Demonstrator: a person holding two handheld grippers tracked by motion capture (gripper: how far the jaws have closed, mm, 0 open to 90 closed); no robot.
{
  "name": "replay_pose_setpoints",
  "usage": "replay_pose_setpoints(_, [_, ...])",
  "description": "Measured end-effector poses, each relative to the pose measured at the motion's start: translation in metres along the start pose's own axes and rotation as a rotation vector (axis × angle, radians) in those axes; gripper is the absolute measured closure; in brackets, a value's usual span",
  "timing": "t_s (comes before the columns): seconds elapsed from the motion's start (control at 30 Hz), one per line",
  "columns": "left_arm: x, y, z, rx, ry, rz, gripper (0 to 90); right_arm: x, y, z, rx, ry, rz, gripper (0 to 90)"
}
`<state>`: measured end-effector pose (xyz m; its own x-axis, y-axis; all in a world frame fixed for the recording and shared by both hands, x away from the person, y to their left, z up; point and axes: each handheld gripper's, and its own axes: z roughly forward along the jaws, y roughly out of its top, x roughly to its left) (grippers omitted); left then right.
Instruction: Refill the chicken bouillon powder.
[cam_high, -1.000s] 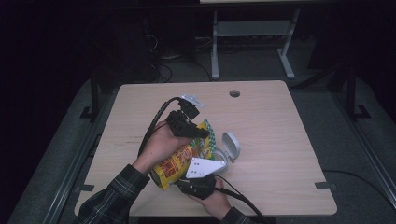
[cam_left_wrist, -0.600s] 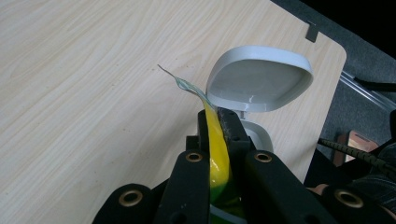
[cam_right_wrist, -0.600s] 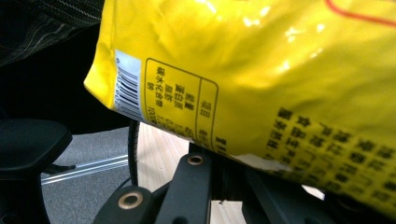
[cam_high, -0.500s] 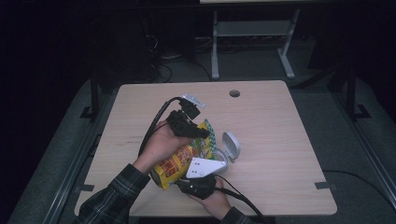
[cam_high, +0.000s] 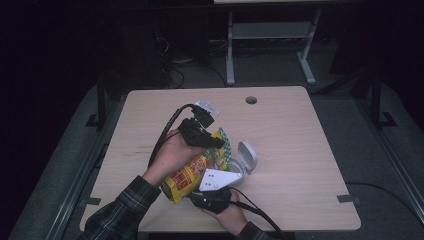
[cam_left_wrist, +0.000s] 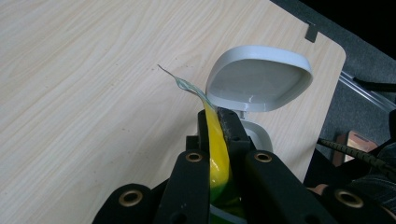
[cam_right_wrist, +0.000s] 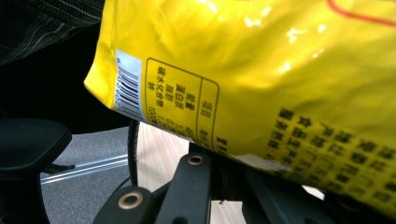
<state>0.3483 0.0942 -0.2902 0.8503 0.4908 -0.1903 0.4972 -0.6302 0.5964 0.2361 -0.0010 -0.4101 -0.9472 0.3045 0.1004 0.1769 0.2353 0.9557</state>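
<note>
A yellow snack bag (cam_high: 190, 172) is held tilted above the near middle of the wooden table (cam_high: 300, 130). My left gripper (cam_high: 216, 143) is shut on the bag's upper edge; in the left gripper view its jaws (cam_left_wrist: 217, 122) pinch the thin yellow film (cam_left_wrist: 215, 154). My right gripper (cam_high: 202, 196) holds the bag's lower end from below. Its jaws (cam_right_wrist: 219, 158) are closed on the bottom seam of the bag (cam_right_wrist: 261, 70). Just beyond the bag stands a small white container with its round lid (cam_high: 248, 156) flipped open (cam_left_wrist: 259, 77).
A round cable hole (cam_high: 251, 100) lies at the table's far edge. A metal stand (cam_high: 270, 35) and cables sit on the floor behind. The table's far-right part is bare wood. A black chair part (cam_right_wrist: 28, 140) shows beside the table's near edge.
</note>
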Motion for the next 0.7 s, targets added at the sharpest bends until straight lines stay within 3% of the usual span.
replay_pose_setpoints(0.7, [0.0, 0.0008, 0.0011, -0.002, -0.003, -0.014, 89.8, 0.0004, 0.0003, -0.0002, -0.001, 0.002, 0.001, 89.9])
